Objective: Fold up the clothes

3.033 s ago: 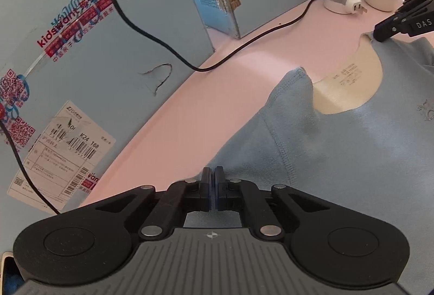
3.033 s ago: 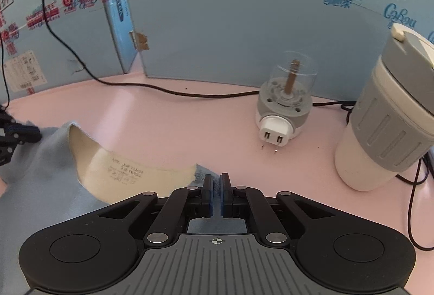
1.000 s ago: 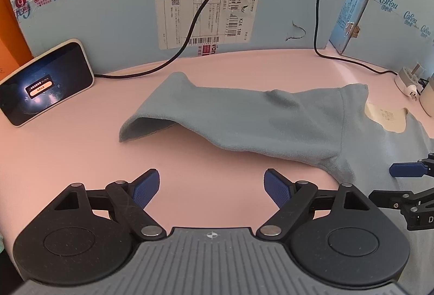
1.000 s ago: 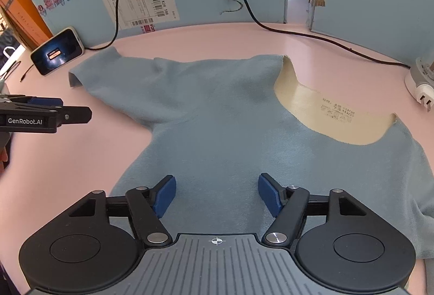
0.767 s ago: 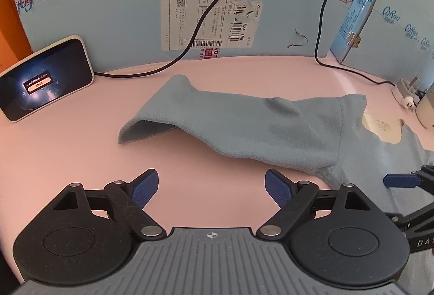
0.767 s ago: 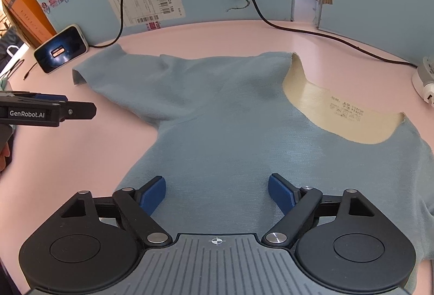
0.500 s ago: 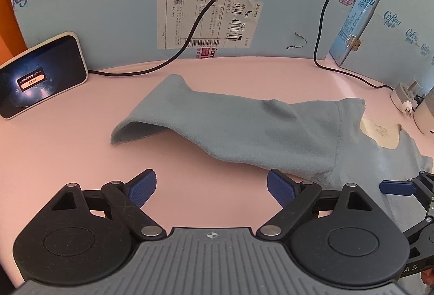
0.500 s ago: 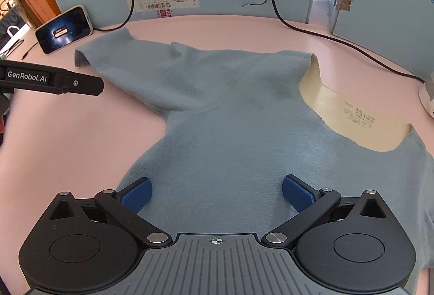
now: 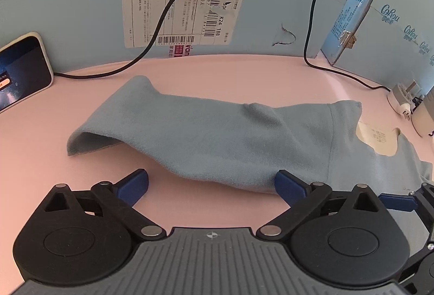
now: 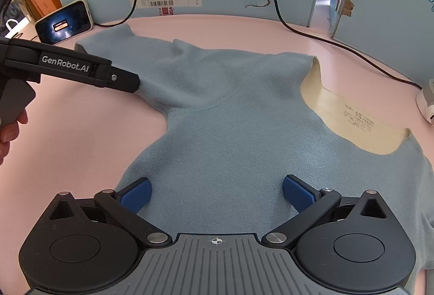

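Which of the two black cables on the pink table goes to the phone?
The left cable, crossing the white shipping label, reaches the phone; the right cable runs toward the plug adapter.

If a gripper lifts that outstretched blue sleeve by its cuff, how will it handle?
Probably floppy: the sleeve already sags and its cuff curls open. Its fleecy surface suggests the pads would hold it without slipping. It looks thin, so probably light and likely to drag the sweater.

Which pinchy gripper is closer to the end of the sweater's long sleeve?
Left. The left gripper hovers open just short of the sleeve, near its cuff. The right gripper hangs open over the sweater's body, farther away.
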Motion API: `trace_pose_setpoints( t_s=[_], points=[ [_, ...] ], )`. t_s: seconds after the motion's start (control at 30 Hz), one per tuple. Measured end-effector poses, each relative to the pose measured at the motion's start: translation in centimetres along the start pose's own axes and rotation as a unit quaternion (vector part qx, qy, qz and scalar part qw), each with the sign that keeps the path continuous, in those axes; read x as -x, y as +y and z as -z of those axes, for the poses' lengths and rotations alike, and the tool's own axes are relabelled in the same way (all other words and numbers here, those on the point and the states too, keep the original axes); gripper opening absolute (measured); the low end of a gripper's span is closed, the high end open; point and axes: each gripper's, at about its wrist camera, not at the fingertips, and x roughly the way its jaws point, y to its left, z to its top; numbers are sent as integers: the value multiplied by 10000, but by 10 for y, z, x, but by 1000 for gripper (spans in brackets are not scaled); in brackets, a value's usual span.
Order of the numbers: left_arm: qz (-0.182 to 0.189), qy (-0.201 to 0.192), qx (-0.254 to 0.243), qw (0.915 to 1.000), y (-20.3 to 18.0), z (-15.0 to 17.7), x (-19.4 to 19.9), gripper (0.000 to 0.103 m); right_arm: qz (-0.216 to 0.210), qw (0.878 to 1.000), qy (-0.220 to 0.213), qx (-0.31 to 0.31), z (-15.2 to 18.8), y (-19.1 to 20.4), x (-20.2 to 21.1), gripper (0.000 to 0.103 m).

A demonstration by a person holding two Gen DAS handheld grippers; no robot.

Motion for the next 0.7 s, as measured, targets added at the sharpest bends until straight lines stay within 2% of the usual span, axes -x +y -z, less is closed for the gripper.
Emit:
trace_pose_setpoints(
  t_s=[0.2, 0.4, 0.57, 0.7],
  points=[
    [40, -160, 229, 9996, 2, -4, -4, 103, 11, 10000, -48, -4, 1, 0, 0, 103],
    [55, -110, 420, 9990, 5, -4, 1, 103, 16, 9999, -99, -14, 2, 2, 1, 103],
    [220, -114, 720, 9971, 17, 3, 9, 103, 14, 9999, -117, -11, 3, 2, 0, 103],
    [148, -137, 840, 9963, 26, 6, 14, 103, 5, 9999, -156, -7, 4, 2, 0, 103]
  ],
)
